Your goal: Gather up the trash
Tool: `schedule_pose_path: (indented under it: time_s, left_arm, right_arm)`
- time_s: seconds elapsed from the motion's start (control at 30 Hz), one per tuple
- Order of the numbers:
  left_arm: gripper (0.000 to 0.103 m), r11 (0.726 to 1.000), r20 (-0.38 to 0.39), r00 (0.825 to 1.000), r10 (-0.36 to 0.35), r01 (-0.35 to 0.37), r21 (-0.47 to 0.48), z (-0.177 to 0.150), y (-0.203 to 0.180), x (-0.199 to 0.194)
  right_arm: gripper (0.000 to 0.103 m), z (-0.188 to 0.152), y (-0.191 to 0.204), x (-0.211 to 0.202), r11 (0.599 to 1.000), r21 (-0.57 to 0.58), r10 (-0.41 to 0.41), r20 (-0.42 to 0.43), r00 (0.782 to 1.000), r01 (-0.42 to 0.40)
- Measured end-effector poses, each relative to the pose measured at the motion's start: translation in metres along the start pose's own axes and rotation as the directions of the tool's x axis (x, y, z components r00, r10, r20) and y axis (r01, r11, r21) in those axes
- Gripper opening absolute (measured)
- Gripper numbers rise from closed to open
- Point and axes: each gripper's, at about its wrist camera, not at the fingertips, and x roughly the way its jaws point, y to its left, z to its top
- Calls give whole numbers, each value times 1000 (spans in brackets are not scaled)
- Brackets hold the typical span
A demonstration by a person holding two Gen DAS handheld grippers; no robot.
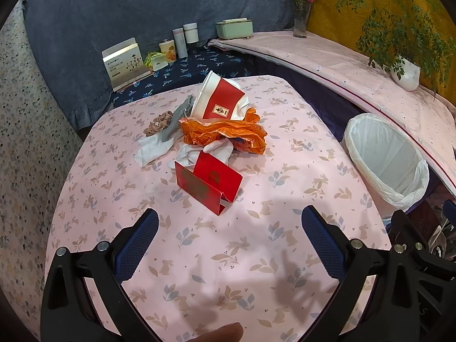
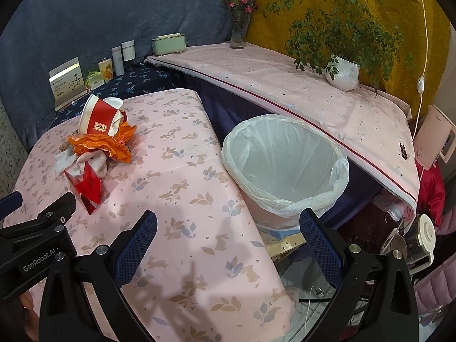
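On the table [image 1: 285,256], spread with a pink cloth printed with rabbits and leaves, a small heap of trash lies toward the far side, well apart from both grippers. Beside the table's right edge stands the bin [image 2: 287,168], lined with a white plastic bag and holding nothing that can be seen. In the heap, the largest piece is a red-and-white paper bucket [image 1: 218,98] tipped on its side, its open mouth turned to the left; touching it on the near side is a crumpled orange plastic bag [image 1: 225,134]. Nearest of the heap is a folded red card box [image 1: 209,183], standing open like a tent, with crumpled white tissue [image 1: 154,148] just behind and to its left. A grey scrap and a small brownish ruffled piece lie at the heap's left edge. The left gripper [image 1: 229,222] hovers above bare cloth with its blue-padded fingers spread wide and nothing between them. The right gripper [image 2: 228,225] is likewise wide apart and empty, over the table's right edge near the bin.
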Motion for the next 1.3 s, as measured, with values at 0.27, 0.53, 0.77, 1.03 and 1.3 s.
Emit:
schedule_pose_path:
  time_s: [0.27,0.53,0.77,1.03,1.3]
  left_arm:
    - [96,1000,-3,1000,-1,1,-2,0,1,2]
    - [96,1000,13,1000,2,-2,-4,1,3,2]
    - [96,1000,-1,1000,-13,13,-3,0,3,10]
    - [96,1000,-1,1000,-27,27,13,-2,-1,12]
    - [96,999,-12,999,-36,36,8,-2,0,17]
  right_arm:
    - [96,1,0,0,1000,2,-6,2,1000,6]
    - [96,3,0,2,1000,12,-13,3,1000,13]
    - [96,3,2,3,1000,14,-23,12,1000,23]
    - [96,2,2,4,999,18,-30,10,999,30]
    - [96,3,4,7,999,17,-32,6,999,32]
